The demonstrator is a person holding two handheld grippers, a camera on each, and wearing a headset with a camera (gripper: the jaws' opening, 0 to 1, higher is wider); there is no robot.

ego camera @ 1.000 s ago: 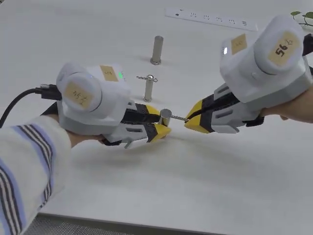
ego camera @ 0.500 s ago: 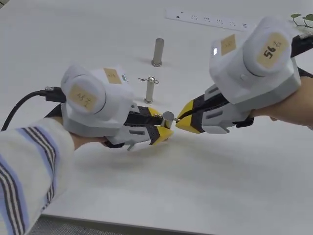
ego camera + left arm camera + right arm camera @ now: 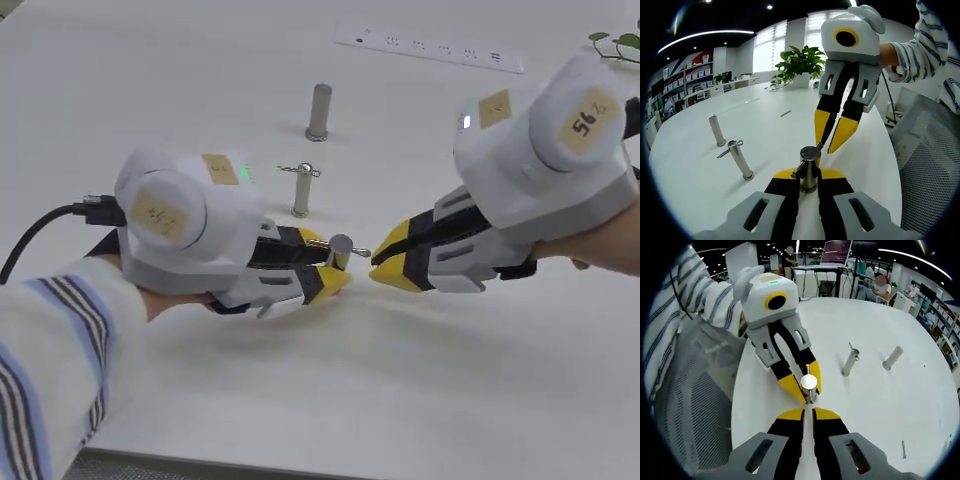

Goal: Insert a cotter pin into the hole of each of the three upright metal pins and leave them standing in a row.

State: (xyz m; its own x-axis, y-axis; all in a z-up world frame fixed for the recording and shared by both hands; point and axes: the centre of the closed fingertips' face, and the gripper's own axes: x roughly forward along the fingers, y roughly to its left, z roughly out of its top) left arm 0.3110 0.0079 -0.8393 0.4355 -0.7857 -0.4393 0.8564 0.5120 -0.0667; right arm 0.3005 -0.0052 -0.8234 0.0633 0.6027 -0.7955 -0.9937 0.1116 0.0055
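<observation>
Backed off a little, my right claw (image 3: 378,266) now sits just beside the cotter pin (image 3: 356,250), jaws nearly together (whether it pinches the cotter's end, I cannot tell). My left claw (image 3: 335,262) clamps the metal pin (image 3: 810,161) upright, long axis vertical, the cotter pin lying level through its head, pointing at my right claw.

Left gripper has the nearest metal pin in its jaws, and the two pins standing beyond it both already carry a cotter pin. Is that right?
Not quite. Only the middle pin carries a cotter pin, through its top; the far pin is bare, as the head view shows. The left gripper does have the nearest pin in its jaws.
</observation>
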